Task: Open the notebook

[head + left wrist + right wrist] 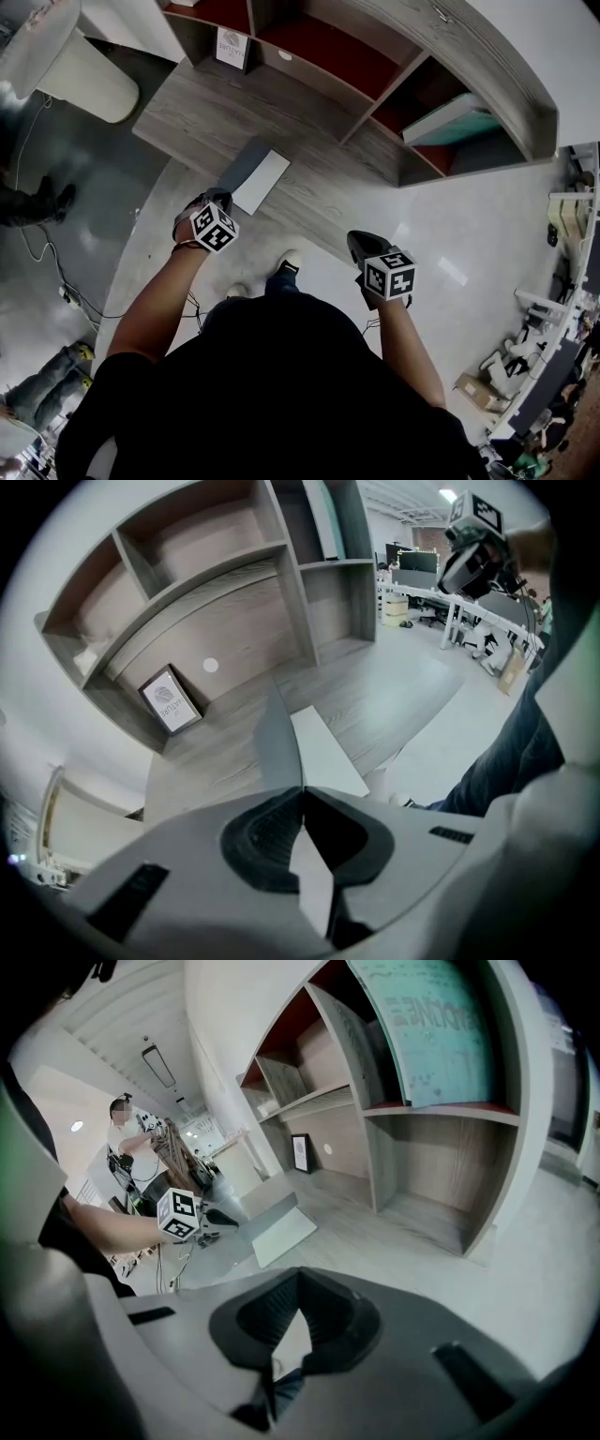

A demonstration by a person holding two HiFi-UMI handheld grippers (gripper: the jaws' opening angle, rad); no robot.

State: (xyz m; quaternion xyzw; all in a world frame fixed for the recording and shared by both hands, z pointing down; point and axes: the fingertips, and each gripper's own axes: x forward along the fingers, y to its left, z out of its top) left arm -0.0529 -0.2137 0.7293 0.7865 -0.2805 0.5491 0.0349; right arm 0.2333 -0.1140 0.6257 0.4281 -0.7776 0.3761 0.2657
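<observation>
Tightly together, the jaws of the left gripper pinch the free edge of a thin grey cover, which stands raised at a slant over a white first page. Both belong to the flat rectangular notebook, which lies on the low grey wood-grain base of the curved shelf unit. Well apart to the right, the right gripper hangs over the pale floor, its jaws closed on nothing.
</observation>
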